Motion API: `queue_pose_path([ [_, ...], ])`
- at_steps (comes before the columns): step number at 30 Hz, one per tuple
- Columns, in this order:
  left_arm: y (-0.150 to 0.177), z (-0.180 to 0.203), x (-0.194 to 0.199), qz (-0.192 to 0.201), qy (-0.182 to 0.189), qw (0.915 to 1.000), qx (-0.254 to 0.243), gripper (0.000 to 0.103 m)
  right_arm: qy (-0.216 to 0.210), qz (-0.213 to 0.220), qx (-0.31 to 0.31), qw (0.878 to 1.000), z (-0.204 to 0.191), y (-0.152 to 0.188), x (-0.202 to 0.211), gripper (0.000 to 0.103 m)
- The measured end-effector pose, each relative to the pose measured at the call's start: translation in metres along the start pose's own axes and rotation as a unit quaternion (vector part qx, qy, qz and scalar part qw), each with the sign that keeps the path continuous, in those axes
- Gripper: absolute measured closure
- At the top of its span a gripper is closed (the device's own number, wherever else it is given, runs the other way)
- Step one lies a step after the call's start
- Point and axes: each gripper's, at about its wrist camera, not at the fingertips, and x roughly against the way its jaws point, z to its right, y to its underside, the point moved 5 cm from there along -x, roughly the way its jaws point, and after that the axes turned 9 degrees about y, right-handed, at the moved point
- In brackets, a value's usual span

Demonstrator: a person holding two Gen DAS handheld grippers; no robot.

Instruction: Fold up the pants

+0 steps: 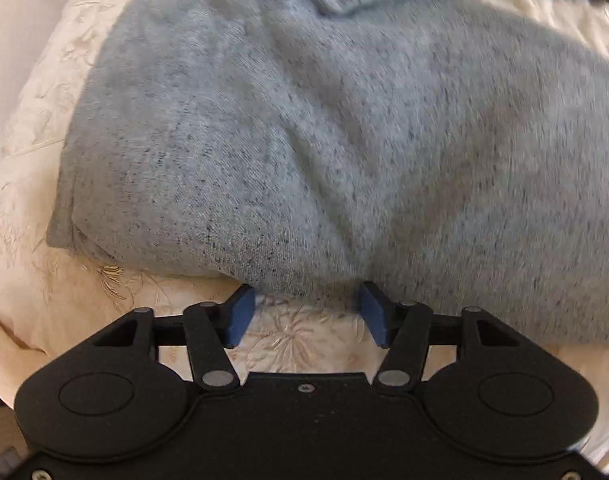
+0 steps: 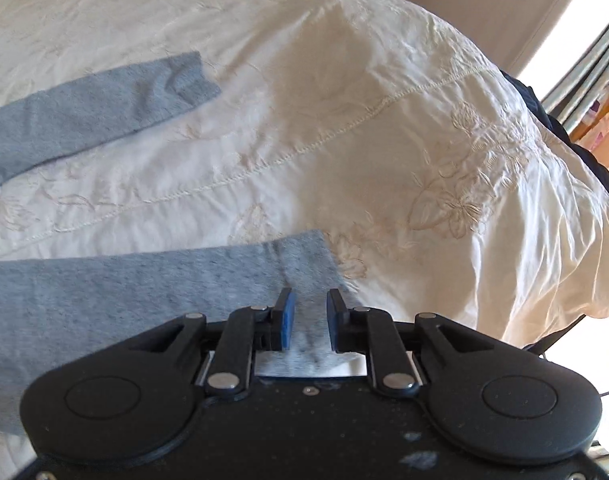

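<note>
The left gripper (image 1: 306, 312) stands with its jaws wide apart and nothing between them, its blue pads (image 1: 240, 314) poised at the near edge of the grey pants (image 1: 304, 140), at what looks like the waist end. The right gripper (image 2: 309, 320) has its jaws at a narrower gap, set over the cuff of the near leg (image 2: 152, 292); grey fabric shows between the pads, but they do not appear to be pinching it (the cloth may simply lie beneath them).

The pants lie spread on a cream embroidered bedspread (image 2: 384, 120). The two legs are well apart, the far leg (image 2: 96, 116) angled away across the cover.

By my reading, the fold has hardly begun: the legs have not been laid one over the other, and the lengthwise fold and the later crosswise folds are all left to do.

Count: one pair of pants with two legs visible, two grippers, one bedspread.
</note>
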Motion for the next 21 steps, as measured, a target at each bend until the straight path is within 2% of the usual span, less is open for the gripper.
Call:
queue_pose_path([
  [2,0.004,0.000,0.014,0.011,0.006,0.9992,-0.037,0.041,-0.029,0.001,0.004,1.000,-0.023,-0.003,0.015,0.083],
  [3,0.005,-0.002,0.022,0.017,0.011,0.9990,-0.041,0.042,-0.046,0.000,0.004,0.999,-0.034,-0.003,0.021,0.083],
  [6,-0.001,-0.011,0.052,0.073,0.028,0.9965,-0.030,0.042,-0.122,-0.013,0.013,0.992,-0.082,0.001,0.036,0.080],
  [8,-0.008,-0.015,0.058,0.105,0.025,0.9940,-0.019,0.042,-0.164,-0.025,0.026,0.986,-0.116,0.006,0.041,0.078],
  [9,-0.012,-0.017,0.054,0.108,0.018,0.9938,-0.016,0.042,-0.180,-0.030,0.033,0.983,-0.133,0.010,0.043,0.078],
  [11,-0.017,-0.017,0.031,0.087,0.002,0.9958,-0.028,0.042,-0.217,-0.040,0.062,0.973,-0.171,0.021,0.050,0.077],
  [13,-0.017,-0.015,0.008,0.062,-0.010,0.9963,-0.058,0.041,-0.227,-0.048,0.101,0.967,-0.207,0.034,0.051,0.077],
  [16,-0.019,-0.001,0.008,0.066,-0.030,0.9893,-0.127,0.043,-0.222,-0.061,0.145,0.962,-0.240,0.053,0.046,0.077],
  [18,-0.022,0.002,0.025,0.086,-0.012,0.9871,-0.135,0.043,-0.211,-0.066,0.158,0.962,-0.246,0.058,0.041,0.077],
  [21,-0.031,0.007,0.046,0.124,0.020,0.9838,-0.128,0.043,-0.203,-0.063,0.139,0.967,-0.234,0.055,0.038,0.076],
])
